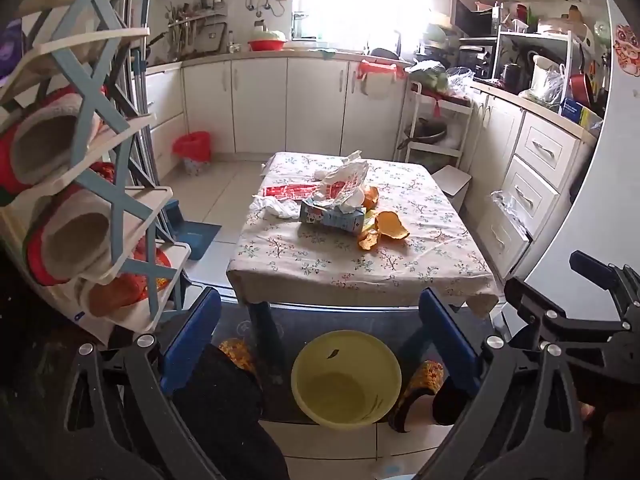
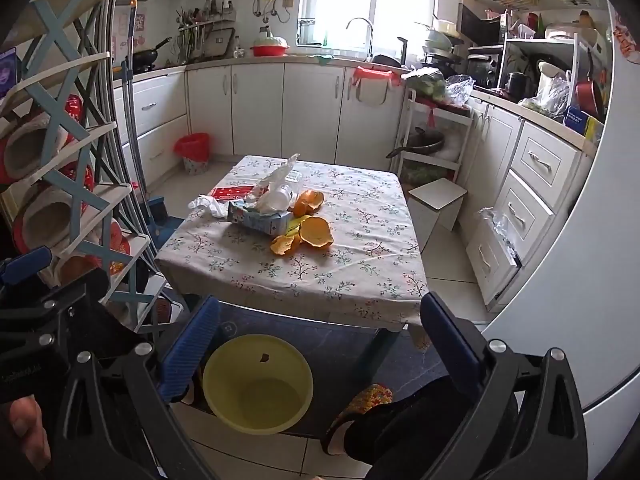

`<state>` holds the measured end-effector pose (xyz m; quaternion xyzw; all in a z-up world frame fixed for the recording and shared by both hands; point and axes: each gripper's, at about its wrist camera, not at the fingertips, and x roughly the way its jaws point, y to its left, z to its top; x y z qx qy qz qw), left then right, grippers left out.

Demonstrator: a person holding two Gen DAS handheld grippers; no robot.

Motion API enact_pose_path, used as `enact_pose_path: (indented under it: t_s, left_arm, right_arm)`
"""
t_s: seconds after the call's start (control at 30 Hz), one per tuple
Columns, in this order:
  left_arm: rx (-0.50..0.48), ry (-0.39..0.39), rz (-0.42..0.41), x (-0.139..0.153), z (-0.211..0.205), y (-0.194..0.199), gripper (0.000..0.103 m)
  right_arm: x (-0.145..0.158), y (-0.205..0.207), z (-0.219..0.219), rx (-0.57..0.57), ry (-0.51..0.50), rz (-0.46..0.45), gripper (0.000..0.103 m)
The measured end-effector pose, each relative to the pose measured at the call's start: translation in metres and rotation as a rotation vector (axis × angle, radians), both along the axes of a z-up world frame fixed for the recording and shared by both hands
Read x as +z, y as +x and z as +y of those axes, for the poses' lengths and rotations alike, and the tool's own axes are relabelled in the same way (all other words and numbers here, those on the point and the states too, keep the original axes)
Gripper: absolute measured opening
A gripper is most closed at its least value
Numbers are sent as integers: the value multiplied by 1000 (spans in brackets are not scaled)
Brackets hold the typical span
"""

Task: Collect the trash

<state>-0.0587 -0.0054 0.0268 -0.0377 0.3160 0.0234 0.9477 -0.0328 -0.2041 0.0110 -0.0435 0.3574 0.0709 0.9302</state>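
Both views face a low worktop (image 1: pixel 360 256) under a floral cloth. Near its middle lies the trash: curled orange peels (image 1: pixel 386 230), a flattened blue printed carton (image 1: pixel 332 216), crumpled white tissue (image 1: pixel 276 206) and a red-and-white wrapper (image 1: pixel 340 182). Below the worktop's near edge, on the floor, stands a round yellow plastic basin (image 1: pixel 346 378). The left gripper (image 1: pixel 320 340) and right gripper (image 2: pixel 320 344) hang above the basin, blue fingers wide and empty. Only the right view shows a thumb (image 2: pixel 24 432) at its left edge and the window tap (image 2: pixel 360 26). A slippered foot (image 2: pixel 360 404) stands beside the basin.
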Motion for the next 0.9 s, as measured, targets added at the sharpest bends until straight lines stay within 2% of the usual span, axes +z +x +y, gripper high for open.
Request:
enact_pose_path:
  t_s: [0.9]
  left_arm:
    - [29,23,-42,15,-1,-12,95]
  right_arm:
    - [10,-9,2,16,-4,-32,96]
